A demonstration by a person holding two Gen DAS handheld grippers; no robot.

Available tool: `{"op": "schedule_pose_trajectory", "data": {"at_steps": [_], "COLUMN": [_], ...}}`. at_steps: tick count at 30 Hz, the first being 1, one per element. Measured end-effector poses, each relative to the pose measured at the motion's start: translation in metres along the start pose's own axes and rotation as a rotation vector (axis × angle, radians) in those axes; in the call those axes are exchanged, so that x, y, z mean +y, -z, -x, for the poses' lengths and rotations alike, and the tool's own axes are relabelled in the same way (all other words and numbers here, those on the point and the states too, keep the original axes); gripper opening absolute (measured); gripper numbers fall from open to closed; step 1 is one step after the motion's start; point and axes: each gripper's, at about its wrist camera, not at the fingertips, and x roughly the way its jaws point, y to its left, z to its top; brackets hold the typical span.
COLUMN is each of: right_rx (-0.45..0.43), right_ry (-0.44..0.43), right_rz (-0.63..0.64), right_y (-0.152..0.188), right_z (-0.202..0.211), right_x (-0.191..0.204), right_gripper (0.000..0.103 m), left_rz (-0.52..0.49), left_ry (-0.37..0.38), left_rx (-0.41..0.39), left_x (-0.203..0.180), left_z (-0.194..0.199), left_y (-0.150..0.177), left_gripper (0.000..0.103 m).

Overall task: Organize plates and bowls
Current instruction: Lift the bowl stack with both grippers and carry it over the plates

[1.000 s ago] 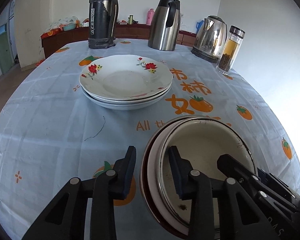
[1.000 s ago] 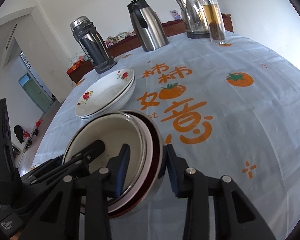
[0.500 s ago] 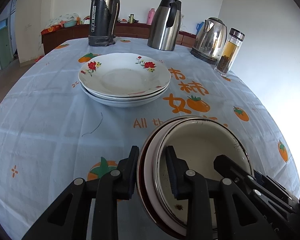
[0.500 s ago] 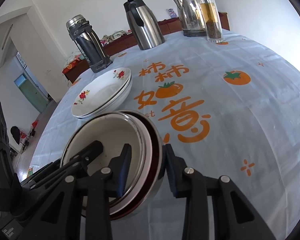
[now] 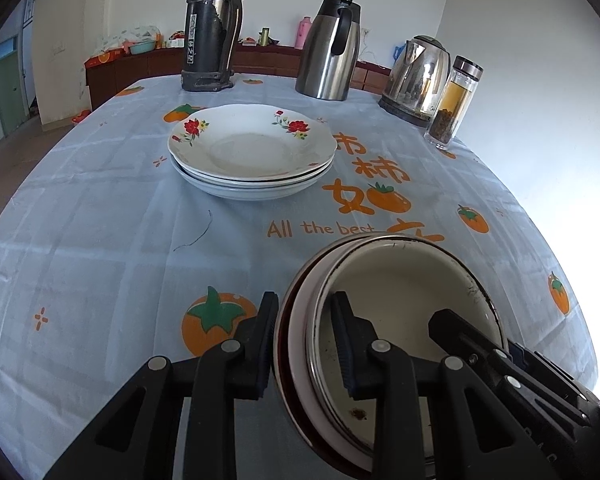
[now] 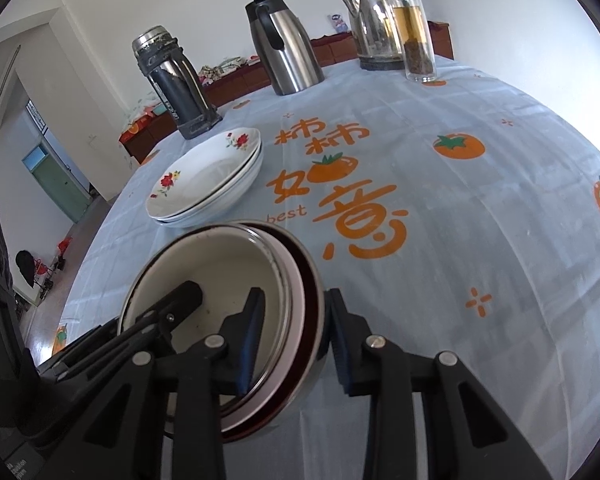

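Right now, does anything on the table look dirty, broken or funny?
Yes. The cream enamel bowl on top of the nested stack has dark chipped marks along its rim and a small brown speck inside. A thin dark thread lies on the tablecloth. The flowered plates look fine.

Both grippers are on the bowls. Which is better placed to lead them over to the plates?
Probably left. The left gripper clamps the rim of the bowls on the side nearer the plates, which lie ahead and to its left. The right gripper clamps the far rim.
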Motion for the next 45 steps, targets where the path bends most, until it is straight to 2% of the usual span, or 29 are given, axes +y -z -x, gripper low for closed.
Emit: {"op": "schedule_pose_trajectory", "data": {"at_steps": [10,25,45], "right_rx": [-0.023,-0.061,-0.063], "right_ry": [-0.008,-0.040,-0.057], "right_rz": [0.022,0.072,0.102], "right_y": [0.001,-0.019,-0.050], "right_z": [0.014,0.014,-0.011], "right_x": [0.011,0.043,0.068], "right_gripper": [0.032,0.032,0.032], "left_rz": [0.004,0.021,0.042], "left_ry": [-0.002,-0.030,-0.048], "left_rx": [-0.034,-0.104,-0.126], "left_x": [0.004,0.023,0.046], "left_z": [0.017,0.034,0.022], "left_y": [0.000,-0.022,-0.055], "left_gripper": [0.030,0.030,0.030]}}
